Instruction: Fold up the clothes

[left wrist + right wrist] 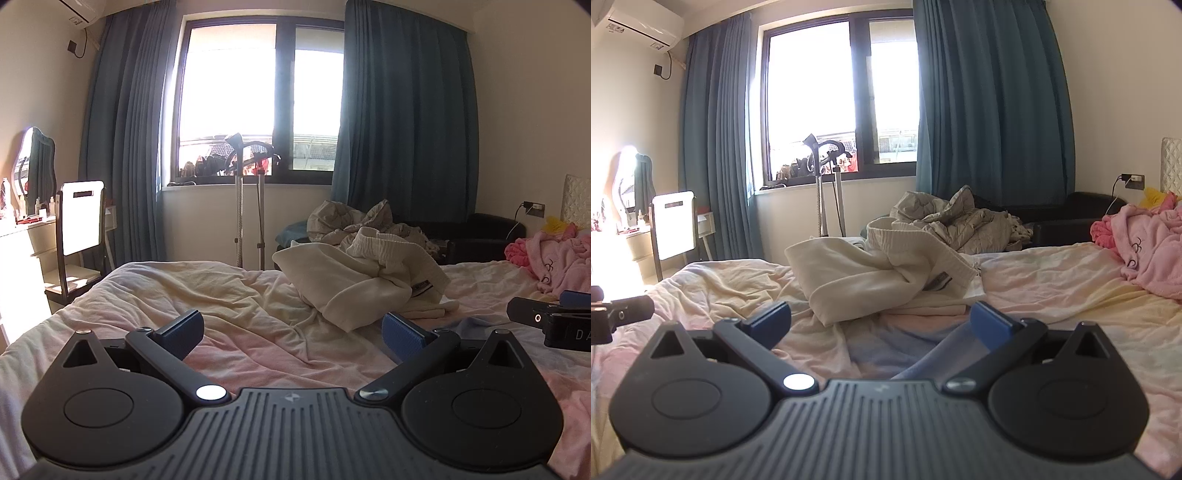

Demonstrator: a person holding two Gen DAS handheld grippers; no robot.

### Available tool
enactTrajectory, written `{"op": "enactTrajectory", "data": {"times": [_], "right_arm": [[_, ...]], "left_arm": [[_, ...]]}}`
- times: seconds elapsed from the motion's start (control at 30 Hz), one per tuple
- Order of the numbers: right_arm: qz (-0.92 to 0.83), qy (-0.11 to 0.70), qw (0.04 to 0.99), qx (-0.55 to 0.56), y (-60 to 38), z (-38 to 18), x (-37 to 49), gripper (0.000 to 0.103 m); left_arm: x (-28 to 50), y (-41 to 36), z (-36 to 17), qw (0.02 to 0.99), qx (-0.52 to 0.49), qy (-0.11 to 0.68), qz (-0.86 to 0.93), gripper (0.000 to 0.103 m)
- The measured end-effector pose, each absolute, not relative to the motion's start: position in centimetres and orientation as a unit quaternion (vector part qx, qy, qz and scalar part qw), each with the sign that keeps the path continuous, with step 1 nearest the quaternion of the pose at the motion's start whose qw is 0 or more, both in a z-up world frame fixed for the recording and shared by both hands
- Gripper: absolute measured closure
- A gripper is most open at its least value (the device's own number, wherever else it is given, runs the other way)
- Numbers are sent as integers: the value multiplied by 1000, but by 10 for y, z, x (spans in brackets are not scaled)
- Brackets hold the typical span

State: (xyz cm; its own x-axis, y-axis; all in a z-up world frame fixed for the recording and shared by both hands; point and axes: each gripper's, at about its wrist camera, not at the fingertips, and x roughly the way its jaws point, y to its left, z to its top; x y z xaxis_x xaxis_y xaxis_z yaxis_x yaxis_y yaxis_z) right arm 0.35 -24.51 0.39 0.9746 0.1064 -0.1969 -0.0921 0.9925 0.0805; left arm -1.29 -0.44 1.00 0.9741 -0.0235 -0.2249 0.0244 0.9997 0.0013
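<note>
Not yet started on the fold, by the look of it — left gripper point(293, 330) and right gripper point(881, 323) both spread wide, empty, low over the bed point(1052, 280). Cream garment point(882, 277) crumpled in a heap mid-bed, just ahead of both. Next move probably: reach in, pinch two edges, spread flat. Pink clothes point(1148, 243) piled at far right. No baskets or other containers visible.
</note>
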Motion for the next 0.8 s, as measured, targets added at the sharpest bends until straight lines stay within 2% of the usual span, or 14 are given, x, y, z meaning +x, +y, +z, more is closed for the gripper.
{"op": "enactTrajectory", "data": {"times": [0.2,0.47,0.8], "right_arm": [[55,82,995,16,-242,1,9,0],[55,48,997,4,-249,1,22,0],[60,66,995,38,-257,-2,42,0]], "left_arm": [[-18,-8,1,994,4,102,-39,0],[-2,-18,-25,986,28,149,-71,0],[3,-4,-18,986,-13,162,-47,0]]}}
